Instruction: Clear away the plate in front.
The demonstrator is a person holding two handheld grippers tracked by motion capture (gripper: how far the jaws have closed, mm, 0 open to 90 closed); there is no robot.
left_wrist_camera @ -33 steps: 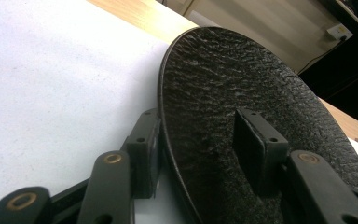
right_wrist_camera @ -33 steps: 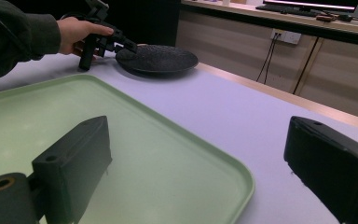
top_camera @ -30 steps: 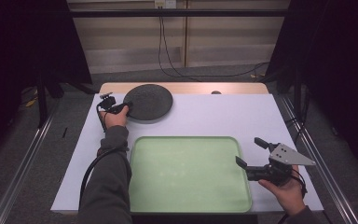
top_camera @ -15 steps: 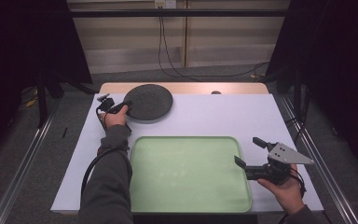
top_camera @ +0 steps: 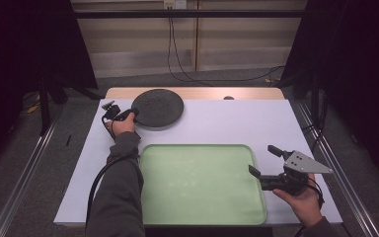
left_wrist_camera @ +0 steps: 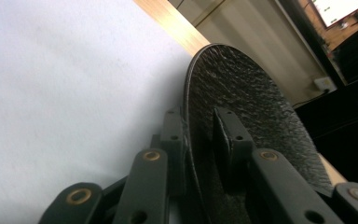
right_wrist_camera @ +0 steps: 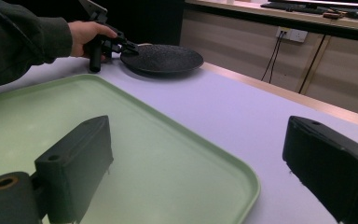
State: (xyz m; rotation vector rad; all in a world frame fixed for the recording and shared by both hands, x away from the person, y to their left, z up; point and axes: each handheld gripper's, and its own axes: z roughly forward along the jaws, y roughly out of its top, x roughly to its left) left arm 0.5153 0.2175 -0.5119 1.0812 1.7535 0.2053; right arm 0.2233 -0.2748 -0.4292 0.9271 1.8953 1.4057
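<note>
Two grippers work over the white table: the left gripper has its jaws clamped on the near-left rim of a black plate, which lies at the table's far side. The right gripper, jaws wide apart, hovers at the right edge of a green tray near the person.

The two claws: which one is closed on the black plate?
The left claw, gripping the black plate by its rim; the right claw is open beside the green tray.
</note>
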